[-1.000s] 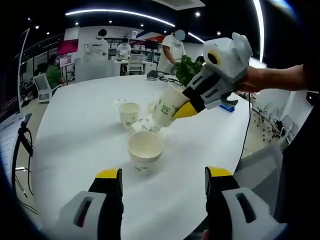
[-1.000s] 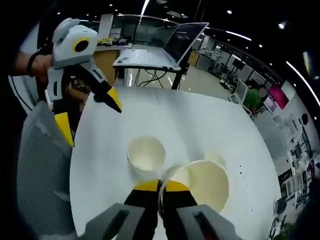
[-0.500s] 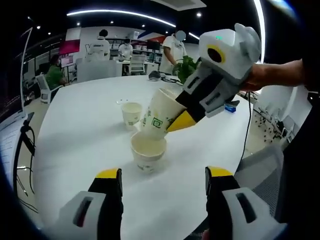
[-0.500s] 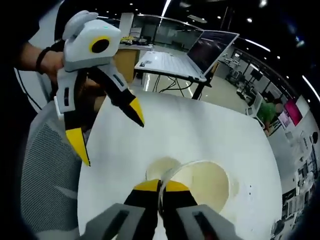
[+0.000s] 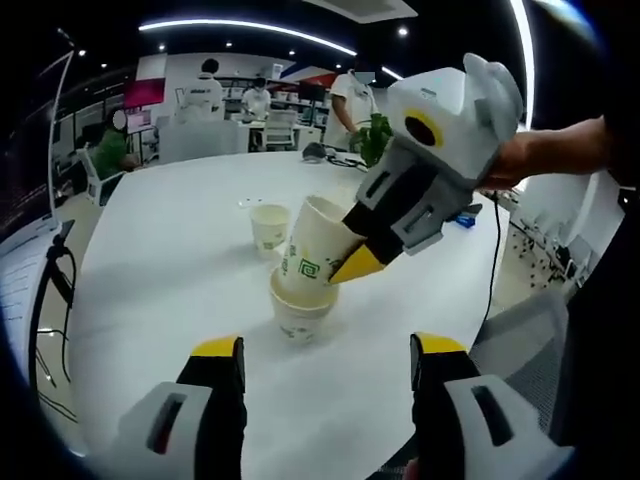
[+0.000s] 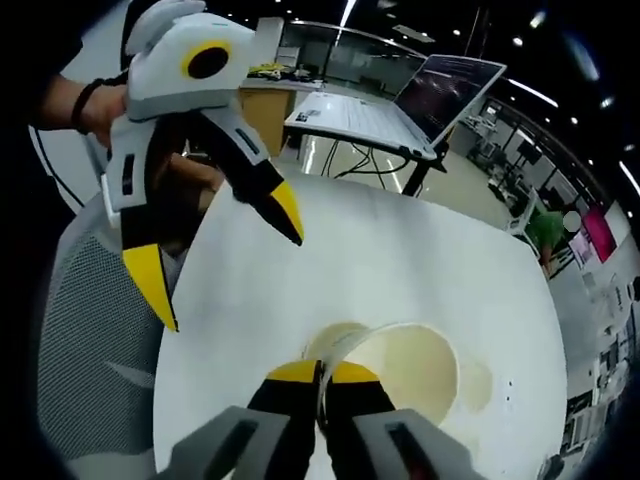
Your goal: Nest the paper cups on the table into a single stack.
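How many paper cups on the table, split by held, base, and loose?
Held cup, in right gripper: 1
Base cup under it: 1
Loose cup standing apart: 1
Total: 3

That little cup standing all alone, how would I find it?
Start at the big white table. Near its middle, the right gripper tips a held cup into a bottom cup. Just behind them stands the lone cup: upright, apart, nothing inside or touching it.
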Tool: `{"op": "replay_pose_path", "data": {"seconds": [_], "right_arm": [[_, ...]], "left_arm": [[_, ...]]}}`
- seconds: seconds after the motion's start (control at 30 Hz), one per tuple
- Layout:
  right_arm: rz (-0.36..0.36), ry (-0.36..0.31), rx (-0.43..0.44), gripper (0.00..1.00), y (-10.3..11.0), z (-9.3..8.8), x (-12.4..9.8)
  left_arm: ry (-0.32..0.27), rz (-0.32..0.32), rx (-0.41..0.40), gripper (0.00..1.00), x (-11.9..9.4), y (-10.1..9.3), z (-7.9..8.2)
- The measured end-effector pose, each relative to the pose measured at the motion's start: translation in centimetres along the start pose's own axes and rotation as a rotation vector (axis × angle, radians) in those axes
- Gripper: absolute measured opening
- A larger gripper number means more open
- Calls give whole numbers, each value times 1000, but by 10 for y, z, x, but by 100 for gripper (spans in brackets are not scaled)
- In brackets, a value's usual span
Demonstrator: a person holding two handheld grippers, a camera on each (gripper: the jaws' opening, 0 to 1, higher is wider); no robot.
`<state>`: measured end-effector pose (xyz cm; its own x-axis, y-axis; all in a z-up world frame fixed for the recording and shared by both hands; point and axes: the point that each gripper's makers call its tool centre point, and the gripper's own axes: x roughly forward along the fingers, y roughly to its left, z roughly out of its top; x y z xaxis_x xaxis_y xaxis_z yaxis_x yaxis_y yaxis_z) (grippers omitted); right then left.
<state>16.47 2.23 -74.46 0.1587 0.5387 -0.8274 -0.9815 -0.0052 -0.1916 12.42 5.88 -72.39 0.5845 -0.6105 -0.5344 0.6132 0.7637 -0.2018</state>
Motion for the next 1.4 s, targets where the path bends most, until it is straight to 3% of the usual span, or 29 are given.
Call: {"op": "replay_pose_path", "data": {"seconds": [1.07,1.2,1.4], "right_arm": [[19,22,0,5,5,-6,11],[8,-10,48,9,2,-7,8],[-21,-122,211,15,-5,-5,-5]], "left_arm": [[3,1,-3,65,-1,4,-1],[5,1,-4,65,0,5,-2],[10,2,-5,65,0,7,-4]]}}
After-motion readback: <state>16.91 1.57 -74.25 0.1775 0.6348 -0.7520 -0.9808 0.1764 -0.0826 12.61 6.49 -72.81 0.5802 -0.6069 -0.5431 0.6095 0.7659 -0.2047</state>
